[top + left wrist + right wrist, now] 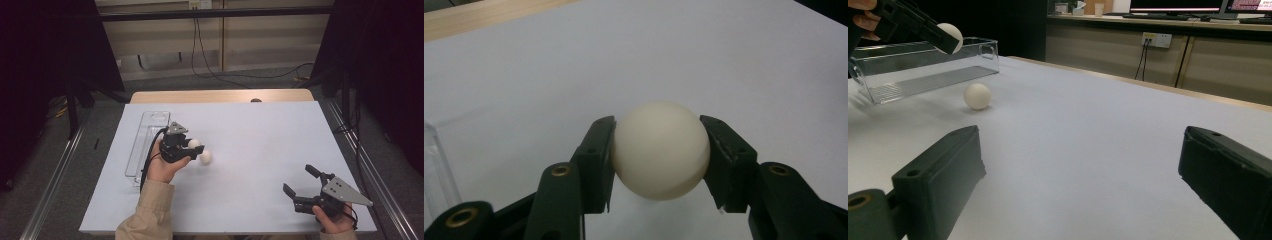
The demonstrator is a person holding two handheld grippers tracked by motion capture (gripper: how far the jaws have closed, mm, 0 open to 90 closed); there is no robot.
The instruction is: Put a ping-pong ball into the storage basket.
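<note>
My left gripper [190, 146] is shut on a cream-white ball [194, 143] and holds it a little above the white table sheet, just right of a clear plastic tray [141, 150]. In the left gripper view the ball [659, 150] is pinched between both black pads. A second white ball [205, 157] lies on the sheet right below the held one; in the right gripper view this loose ball [977, 96] rests in front of the tray [923, 70]. My right gripper [298, 178] stands open near the front right corner, with nothing between its jaws.
The white sheet [250, 140] covers the table, with a wooden strip [220, 96] along the far edge. Cables run over the floor behind the table. Dark curtains hang at both sides.
</note>
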